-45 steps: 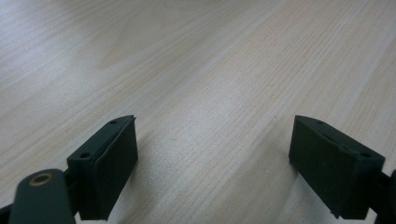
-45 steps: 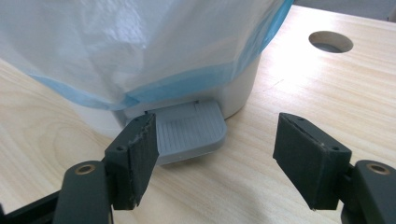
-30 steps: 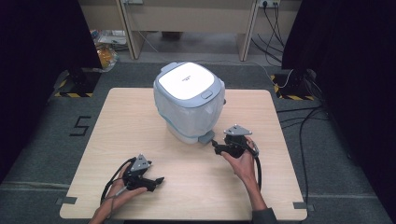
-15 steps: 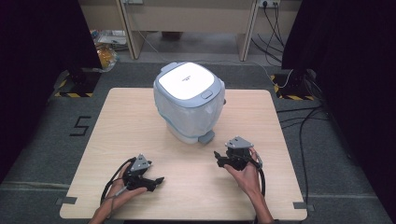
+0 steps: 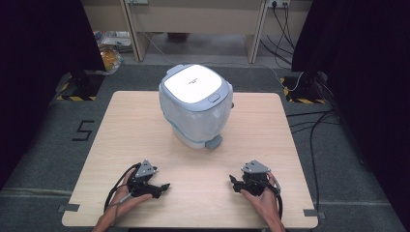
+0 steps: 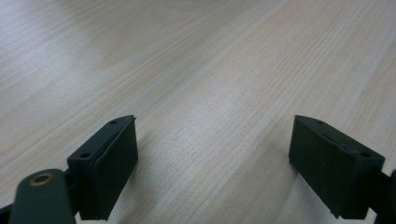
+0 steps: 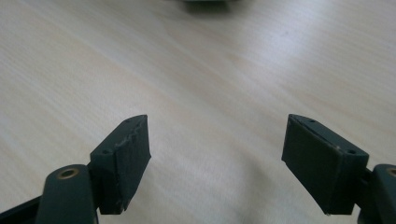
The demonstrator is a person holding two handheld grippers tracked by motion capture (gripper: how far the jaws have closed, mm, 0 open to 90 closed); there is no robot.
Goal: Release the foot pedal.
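Both tools sit low at the near edge of the counter, each in a hand. Left tool has its jaws spread wide apart with nothing between them; in the left gripper view just bare wood grain between the pads. Right tool likewise apart and empty; in the right gripper view the pads frame plain counter, with a dark blurred edge at the very top that is probably the bin's base.

The thing in play is the lidded bin: pale blue-grey body, white flat lid with a small push tab near its right front corner, a foot pedal sticking out at the bottom front. It stands upright in the middle of the counter, well apart from both tools. Lid is down, so the contents are hidden; a thin liner or bag seems to wrap the upper body, can't be sure.

Risks from here, as a judgement:
- bin looks light and tall, so a push on the lid tab or pedal from one side could slide or tip it if the other tool doesn't steady it
- pedal is small and low, so a jaw could slip off it and scrape the counter
- if that is a loose liner, a jaw could snag it
- cables trailing behind each tool could drag on the reach forward

Floor behind holds cables and yellow-black tape marks, not relevant
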